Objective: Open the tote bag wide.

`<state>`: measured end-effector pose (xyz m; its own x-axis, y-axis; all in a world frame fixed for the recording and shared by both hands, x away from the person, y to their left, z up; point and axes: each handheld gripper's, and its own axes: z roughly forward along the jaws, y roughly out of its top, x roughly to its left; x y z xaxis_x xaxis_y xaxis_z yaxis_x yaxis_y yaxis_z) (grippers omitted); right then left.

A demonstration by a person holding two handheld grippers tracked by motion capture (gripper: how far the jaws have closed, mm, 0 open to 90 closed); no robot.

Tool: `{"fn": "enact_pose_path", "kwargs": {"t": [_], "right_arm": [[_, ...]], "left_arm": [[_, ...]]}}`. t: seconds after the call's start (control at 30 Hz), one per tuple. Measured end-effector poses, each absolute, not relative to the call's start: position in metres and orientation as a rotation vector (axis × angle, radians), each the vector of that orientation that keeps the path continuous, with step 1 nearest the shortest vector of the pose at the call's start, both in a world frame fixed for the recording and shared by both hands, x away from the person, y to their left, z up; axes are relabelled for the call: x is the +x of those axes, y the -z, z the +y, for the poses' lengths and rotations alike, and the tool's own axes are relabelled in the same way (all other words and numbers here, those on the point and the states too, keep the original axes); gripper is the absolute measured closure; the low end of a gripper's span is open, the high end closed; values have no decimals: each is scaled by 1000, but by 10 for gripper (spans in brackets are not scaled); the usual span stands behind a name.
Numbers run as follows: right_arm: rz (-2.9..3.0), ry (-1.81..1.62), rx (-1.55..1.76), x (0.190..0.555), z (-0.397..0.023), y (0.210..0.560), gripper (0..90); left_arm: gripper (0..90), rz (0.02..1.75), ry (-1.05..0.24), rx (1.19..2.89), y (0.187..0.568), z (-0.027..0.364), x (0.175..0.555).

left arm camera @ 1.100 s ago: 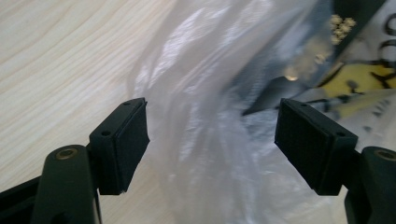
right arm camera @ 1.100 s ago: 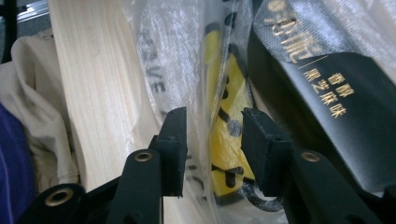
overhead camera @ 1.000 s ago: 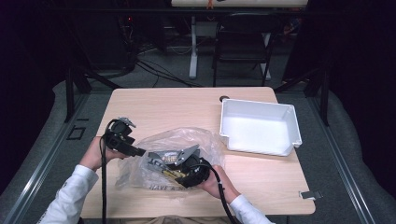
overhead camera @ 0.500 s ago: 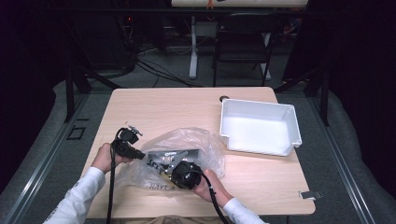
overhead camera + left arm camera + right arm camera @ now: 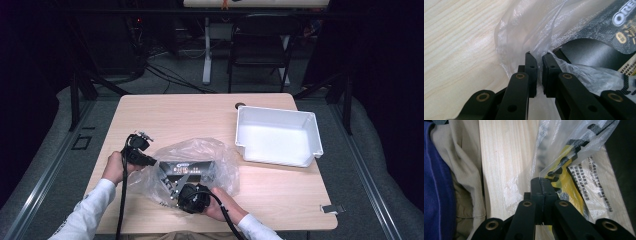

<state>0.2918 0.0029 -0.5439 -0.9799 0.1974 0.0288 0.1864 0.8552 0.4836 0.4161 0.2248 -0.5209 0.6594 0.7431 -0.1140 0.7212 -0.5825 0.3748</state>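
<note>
High view: both grippers [image 5: 150, 161] [image 5: 176, 192] dropped lower, fingers just clenched on plastic bag [image 5: 200, 150] edges.

A crumpled clear plastic bag [image 5: 192, 167] lay near the worktop's [image 5: 200, 112] front edge, holding dark and yellow printed packets [image 5: 187, 170].

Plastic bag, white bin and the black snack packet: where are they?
plastic bag [image 5: 210, 150]: high view, its puffed clear top.
white bin [image 5: 277, 136]: high view, its bare inside floor.
black snack packet [image 5: 599, 27]: left gripper view, its printed front.
</note>
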Motion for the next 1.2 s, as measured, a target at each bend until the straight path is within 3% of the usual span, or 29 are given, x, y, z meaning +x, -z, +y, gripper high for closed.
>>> {"fn": "enact_pose_path", "kwargs": {"t": [0.4,0.5,0.6,0.7,0.87,1.03,1.2], "right_arm": [[3097,-698,297,296,-6,548,900],[3117,-737,352,301,-11,544,698],[3064,-914,425,306,-23,527,588],[2940,-1103,531,313,-43,503,555],[2701,-1025,749,328,-74,491,558],[2641,-889,908,345,-92,504,567],[2675,-772,987,354,-98,516,649]], "left_arm": [[855,1096,-77,2682,540,211,411],[844,1094,-87,2690,540,210,410],[749,1101,-68,2677,537,214,409],[621,1098,-50,2637,525,221,406],[493,1080,-52,2565,504,228,398],[442,1024,-47,2564,493,224,388],[400,980,-22,2595,495,214,377]]}}
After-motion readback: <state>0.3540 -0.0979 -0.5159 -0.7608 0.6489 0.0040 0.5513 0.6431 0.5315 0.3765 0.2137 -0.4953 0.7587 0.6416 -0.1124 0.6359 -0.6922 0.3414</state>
